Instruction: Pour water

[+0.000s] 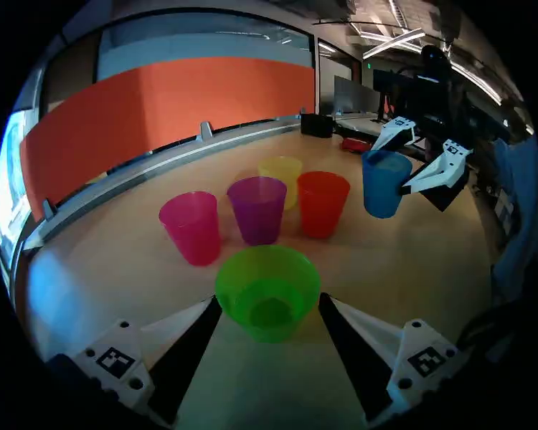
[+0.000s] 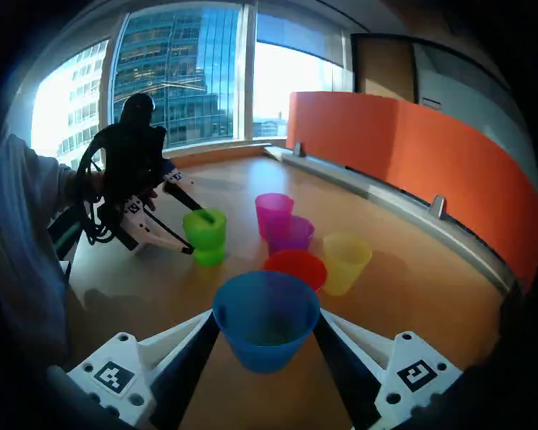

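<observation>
An orange partition (image 1: pixel 168 100) edges the wooden table (image 1: pixel 412 265); windows (image 2: pixel 176 72) show towers.

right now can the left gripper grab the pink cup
Probably not as is: the left gripper is shut on the green cup. The pink cup stands just ahead with nothing between, so it could likely reach once the green cup is set down.

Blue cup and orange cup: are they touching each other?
Apart. The left gripper view shows a strip of bare table between the blue cup and the orange cup.
</observation>
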Tool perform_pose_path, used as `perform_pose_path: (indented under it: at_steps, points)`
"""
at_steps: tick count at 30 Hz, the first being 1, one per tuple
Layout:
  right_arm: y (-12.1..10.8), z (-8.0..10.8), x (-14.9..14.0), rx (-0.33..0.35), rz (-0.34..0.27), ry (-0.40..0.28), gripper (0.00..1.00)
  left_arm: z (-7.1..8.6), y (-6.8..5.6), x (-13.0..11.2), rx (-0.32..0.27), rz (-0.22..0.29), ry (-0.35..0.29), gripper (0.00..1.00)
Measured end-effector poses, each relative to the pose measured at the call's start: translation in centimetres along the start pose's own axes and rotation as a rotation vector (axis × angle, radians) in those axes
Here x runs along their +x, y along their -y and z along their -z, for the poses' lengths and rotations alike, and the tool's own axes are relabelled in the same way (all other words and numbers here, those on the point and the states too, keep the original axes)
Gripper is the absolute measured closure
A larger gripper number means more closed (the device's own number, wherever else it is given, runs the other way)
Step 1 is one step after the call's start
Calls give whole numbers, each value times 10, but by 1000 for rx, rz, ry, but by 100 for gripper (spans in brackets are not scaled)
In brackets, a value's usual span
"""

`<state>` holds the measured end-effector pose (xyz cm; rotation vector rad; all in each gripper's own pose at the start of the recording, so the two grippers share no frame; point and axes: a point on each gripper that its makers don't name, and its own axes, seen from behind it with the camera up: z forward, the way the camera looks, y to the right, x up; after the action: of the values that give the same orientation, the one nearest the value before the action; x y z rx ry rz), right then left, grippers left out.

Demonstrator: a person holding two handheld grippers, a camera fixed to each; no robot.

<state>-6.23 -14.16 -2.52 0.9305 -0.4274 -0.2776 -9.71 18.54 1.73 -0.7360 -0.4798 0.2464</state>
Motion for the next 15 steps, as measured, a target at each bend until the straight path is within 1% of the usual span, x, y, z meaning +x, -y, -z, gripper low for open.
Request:
perform_pose_path:
  at_steps: [6, 15]
  points:
    - [0, -6, -9, 2, -3, 18, 8, 6, 6, -1, 22, 4, -4, 0]
    - [-1, -16, -29, -2, -14, 50, 8, 17, 6, 0, 25, 22, -18, 0]
